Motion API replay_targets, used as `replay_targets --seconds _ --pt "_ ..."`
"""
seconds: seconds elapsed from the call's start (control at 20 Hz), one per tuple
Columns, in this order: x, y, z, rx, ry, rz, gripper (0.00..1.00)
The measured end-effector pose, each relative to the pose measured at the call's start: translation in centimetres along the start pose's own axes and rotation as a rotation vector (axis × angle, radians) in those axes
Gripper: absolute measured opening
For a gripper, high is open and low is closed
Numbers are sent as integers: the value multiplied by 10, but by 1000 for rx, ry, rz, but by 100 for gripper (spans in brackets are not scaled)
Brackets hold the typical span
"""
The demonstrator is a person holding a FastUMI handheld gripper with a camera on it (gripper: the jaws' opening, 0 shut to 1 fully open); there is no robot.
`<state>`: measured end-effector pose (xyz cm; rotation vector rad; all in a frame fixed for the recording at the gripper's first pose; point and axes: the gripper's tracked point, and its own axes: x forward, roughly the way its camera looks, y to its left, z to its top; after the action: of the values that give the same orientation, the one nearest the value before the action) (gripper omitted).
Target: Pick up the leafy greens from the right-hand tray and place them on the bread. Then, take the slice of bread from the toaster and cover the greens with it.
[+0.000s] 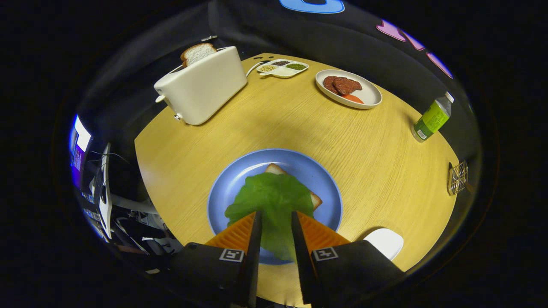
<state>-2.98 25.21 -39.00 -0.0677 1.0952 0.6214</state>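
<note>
Lying limp on bread (pixel 317 199), leafy greens (pixel 274 201) thin, soft; claw (pixel 275 218) fingers straddle leaf, apparently released; toaster slice (pixel 198 53) light, crumbly, grip top edge.

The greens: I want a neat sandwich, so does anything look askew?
Yes. The leafy greens overhang the bread onto the blue plate near the fingers, which stand apart around the leaf's near end.
</note>
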Motion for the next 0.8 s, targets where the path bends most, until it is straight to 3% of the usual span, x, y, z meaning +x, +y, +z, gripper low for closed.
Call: replay_targets --seconds 0.05,0.15,0.55,0.8 --pt "-3 1 2 8 -17 0 58" --pt "-16 1 12 18 -69 -1 74" --pt "-111 21 113 20 -406 -30 78" --pt "-159 67 187 -7 -507 8 82"
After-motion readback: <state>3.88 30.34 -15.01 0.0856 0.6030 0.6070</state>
